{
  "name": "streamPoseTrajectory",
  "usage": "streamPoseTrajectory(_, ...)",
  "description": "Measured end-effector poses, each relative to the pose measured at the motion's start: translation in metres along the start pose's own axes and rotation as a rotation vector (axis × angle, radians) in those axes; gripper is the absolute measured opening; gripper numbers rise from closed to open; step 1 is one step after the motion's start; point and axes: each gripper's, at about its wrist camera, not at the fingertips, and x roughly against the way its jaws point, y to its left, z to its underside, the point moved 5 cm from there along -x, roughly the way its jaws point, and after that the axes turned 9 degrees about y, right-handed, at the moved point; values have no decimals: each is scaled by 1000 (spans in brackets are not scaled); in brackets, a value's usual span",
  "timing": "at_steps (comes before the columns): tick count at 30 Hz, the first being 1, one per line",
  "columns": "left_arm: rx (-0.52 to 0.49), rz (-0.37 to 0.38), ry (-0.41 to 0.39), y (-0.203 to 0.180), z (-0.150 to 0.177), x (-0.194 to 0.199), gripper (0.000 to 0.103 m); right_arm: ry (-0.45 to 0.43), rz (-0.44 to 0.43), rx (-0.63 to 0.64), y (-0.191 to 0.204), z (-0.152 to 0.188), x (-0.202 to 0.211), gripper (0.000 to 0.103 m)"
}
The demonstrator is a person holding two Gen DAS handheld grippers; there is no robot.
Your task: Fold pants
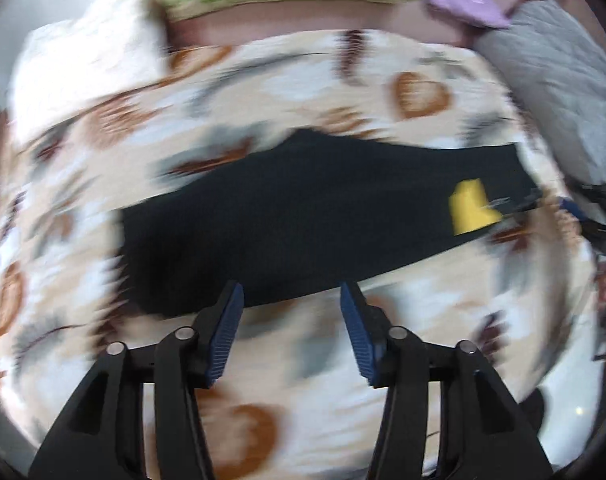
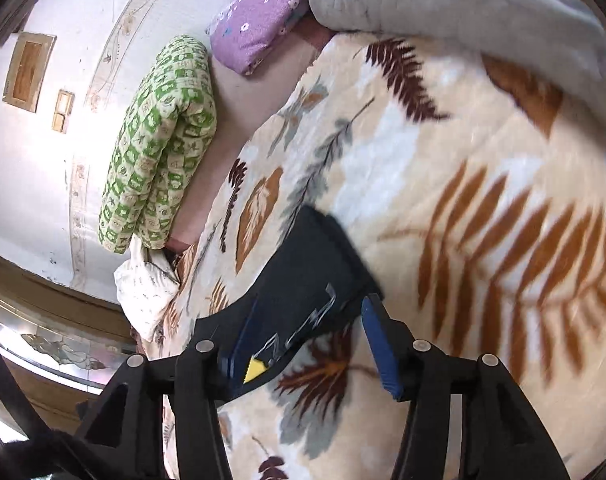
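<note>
I am seeing open leaf-print blanket [image 2: 443, 168] around the dark pants [image 1: 303, 216], which are lying folded flat on the bed. My left tool [image 1: 292, 300] is hanging released over their near edge, clear of the cloth. My right tool [image 2: 307, 332] is gaping, released, above their printed, yellow-tagged end. The left view is blurring.
</note>
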Motion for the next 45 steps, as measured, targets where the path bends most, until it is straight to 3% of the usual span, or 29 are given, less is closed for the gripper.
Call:
streamPoseTrajectory(3, -48, 86, 36, -71, -23, -15, 52, 46, 26, 50, -2, -19, -5, 54)
streamPoseTrajectory(7, -65, 124, 52, -153, -45, -39, 52, 119, 8, 117, -6, -46, -19, 54)
streamPoseTrajectory(13, -45, 194, 128, -215, -48, -64, 51, 270, -69, 217, -8, -75, -55, 54)
streamPoseTrajectory(16, -12, 225, 149, -220, -49, -69, 51, 321, -79, 249, -10, -83, -78, 54)
streamPoseTrajectory(23, 77, 249, 154, -219, -56, -76, 51, 433, -190, 331, 2, -89, -106, 58)
streamPoseTrajectory(27, 100, 263, 165, -221, -55, -79, 51, 546, -137, 409, 15, -86, -122, 59)
streamPoseTrajectory(32, 156, 302, 184, -217, -54, -84, 51, 646, -85, 487, 18, -81, -128, 41)
streamPoseTrajectory(38, 213, 346, 178, -214, -55, -83, 51, 662, -174, 378, -2, -89, -125, 47)
streamPoseTrajectory(40, 235, 360, 183, -218, -54, -84, 51, 667, -188, 374, 5, -87, -129, 55)
streamPoseTrajectory(42, 253, 363, 196, -222, -52, -87, 51, 672, -206, 400, 14, -85, -128, 54)
streamPoseTrajectory(43, 268, 374, 208, -225, -51, -89, 51, 678, -210, 419, 17, -84, -127, 46)
streamPoseTrajectory(44, 283, 386, 224, -228, -49, -92, 51, 680, -201, 439, 20, -82, -126, 28)
streamPoseTrajectory(45, 307, 393, 239, -230, -47, -94, 51, 679, -180, 458, 22, -81, -126, 25)
